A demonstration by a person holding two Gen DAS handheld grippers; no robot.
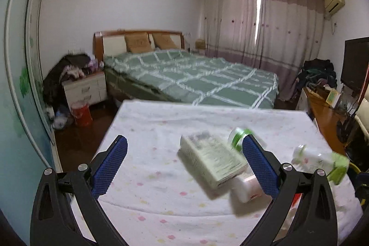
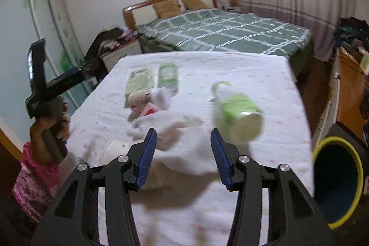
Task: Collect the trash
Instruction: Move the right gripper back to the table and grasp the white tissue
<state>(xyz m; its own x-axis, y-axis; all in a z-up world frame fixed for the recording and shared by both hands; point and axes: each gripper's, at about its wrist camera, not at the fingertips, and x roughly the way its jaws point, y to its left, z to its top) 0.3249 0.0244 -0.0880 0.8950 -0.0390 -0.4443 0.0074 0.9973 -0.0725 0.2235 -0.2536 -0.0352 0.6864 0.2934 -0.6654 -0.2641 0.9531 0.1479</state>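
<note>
The left gripper (image 1: 184,156) is held with jaws spread wide and empty above the white, pastel-dotted cloth-covered counter (image 1: 147,130). The right gripper (image 2: 183,143) is likewise open and empty. A flat pale-green printed carton (image 1: 213,159), a green-labelled plastic bottle (image 2: 233,107) and crumpled white tissue (image 2: 170,130) are scattered on the counter; a yellow-rimmed dark bin (image 2: 322,146) is seen beside it.

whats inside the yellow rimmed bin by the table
The bin beside the table shows only a dark blue interior; nothing visible inside, though its bottom is shadowed and partly out of view.

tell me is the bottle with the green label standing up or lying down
Lying down: the green-label bottle rests on its side on the tablecloth, its round base facing the right wrist camera.
</note>
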